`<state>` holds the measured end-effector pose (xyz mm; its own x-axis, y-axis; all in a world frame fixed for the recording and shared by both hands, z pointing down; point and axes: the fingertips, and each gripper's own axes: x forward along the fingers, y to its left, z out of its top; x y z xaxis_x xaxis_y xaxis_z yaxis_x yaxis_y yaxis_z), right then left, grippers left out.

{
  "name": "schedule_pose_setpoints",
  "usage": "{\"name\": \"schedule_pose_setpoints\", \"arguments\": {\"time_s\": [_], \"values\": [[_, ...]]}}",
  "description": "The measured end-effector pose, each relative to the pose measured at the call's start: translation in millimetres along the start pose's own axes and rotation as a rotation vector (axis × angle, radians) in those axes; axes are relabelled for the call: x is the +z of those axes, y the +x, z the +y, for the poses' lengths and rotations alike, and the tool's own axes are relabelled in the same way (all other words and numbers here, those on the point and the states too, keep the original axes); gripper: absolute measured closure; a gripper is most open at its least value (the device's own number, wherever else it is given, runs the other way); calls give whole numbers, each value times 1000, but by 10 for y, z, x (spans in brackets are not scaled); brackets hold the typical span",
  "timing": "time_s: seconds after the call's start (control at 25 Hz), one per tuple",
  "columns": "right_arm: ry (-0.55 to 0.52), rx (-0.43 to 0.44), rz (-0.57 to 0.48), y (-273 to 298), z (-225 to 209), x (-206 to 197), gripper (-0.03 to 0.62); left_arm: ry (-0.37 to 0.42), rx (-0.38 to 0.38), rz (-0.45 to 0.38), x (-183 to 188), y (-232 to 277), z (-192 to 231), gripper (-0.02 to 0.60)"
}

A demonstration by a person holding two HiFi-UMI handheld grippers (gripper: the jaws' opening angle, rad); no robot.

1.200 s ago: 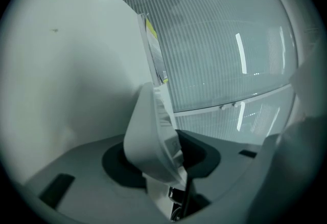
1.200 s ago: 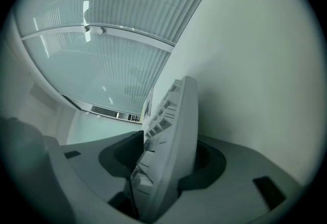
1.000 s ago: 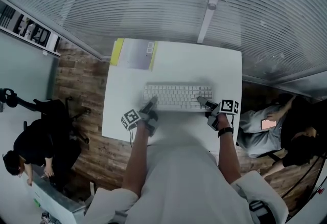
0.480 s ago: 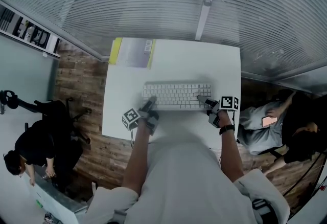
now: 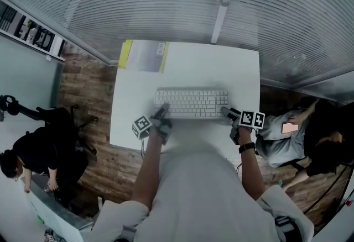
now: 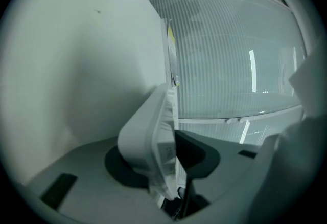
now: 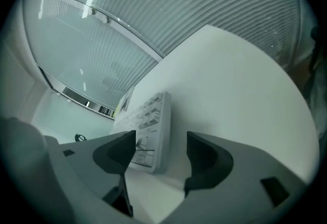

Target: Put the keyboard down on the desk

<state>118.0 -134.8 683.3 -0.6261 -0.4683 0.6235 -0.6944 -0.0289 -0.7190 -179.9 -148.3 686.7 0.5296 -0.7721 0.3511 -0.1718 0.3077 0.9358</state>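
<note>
- Keyboard: white, lying flat on the desk, set lengthwise between the two grippers. Its left end is inside the left gripper's jaws; its right end is just ahead of the right gripper.
- Left gripper: clamped on the keyboard's left end, one pad on the key side and the other against the underside.
- Right gripper: its jaws have just been opening and now stand wide apart. The keyboard's right end lies just ahead of the gap, and neither pad touches it. Compared with a second ago, this gripper has backed off that end.
- Task status, judged: the keyboard appears to be down and resting on the desk. The right side is released; only the left grip remains to let go.
- Caution: the left jaws should open before that gripper withdraws, or the keyboard will be dragged askew.
</note>
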Motion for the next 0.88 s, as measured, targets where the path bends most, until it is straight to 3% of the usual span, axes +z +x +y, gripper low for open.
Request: {"name": "schedule_pose_setpoints", "arguments": {"time_s": [0.2,0.4,0.52,0.72,0.88], "values": [[66,80,-59,-259,244,-172,276,-2,-7,1,15,-19,-22,433],[-15,18,-149,-332,369,-318,272,5,-8,-2,13,-41,-44,433],[27,27,-141,-408,378,-389,272,-14,-2,1,-10,-38,-35,433],[66,151,-50,-298,644,-685,273,-17,-4,0,-10,-51,-30,433],[192,291,-13,-12,887,-871,273,-9,-6,-3,-30,-55,-24,433]]}}
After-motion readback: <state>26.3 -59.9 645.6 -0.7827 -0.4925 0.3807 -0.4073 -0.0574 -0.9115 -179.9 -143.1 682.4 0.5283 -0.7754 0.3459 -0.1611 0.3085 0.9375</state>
